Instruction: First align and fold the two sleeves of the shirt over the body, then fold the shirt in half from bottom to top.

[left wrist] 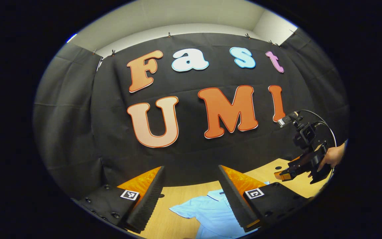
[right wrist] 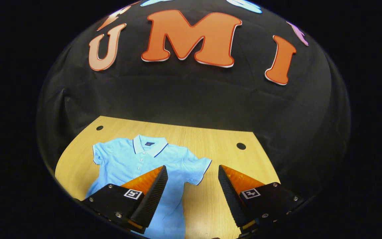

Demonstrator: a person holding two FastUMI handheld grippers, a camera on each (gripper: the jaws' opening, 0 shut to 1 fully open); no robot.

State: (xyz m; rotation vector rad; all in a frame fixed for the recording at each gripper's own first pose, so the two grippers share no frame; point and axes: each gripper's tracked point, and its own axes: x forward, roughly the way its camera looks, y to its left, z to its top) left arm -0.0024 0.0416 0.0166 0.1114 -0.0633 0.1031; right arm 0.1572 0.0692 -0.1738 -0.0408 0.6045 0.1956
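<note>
You held both sets of jaws wide apart and empty above the shirt [right wrist: 144,159], which lay flat on the worktop [right wrist: 217,139] under them; it looked light and limp, best pinched at a sleeve [right wrist: 196,167] hem.

Light is even and fairly bright in both views, seemingly from overhead, with no harsh glare. In the right gripper view the wooden table [right wrist: 211,139] ahead of the right gripper [right wrist: 192,186] is evenly lit, and the shirt [right wrist: 138,162] casts only a thin, soft shadow. The black cloth wall [left wrist: 194,156] beyond the left gripper [left wrist: 191,186] soaks up light and reads dim. Fisheye distortion bends straight edges strongly toward the rims. Focus is sharp centrally; the gripper bodies nearest the lens darken and soften slightly.
</note>
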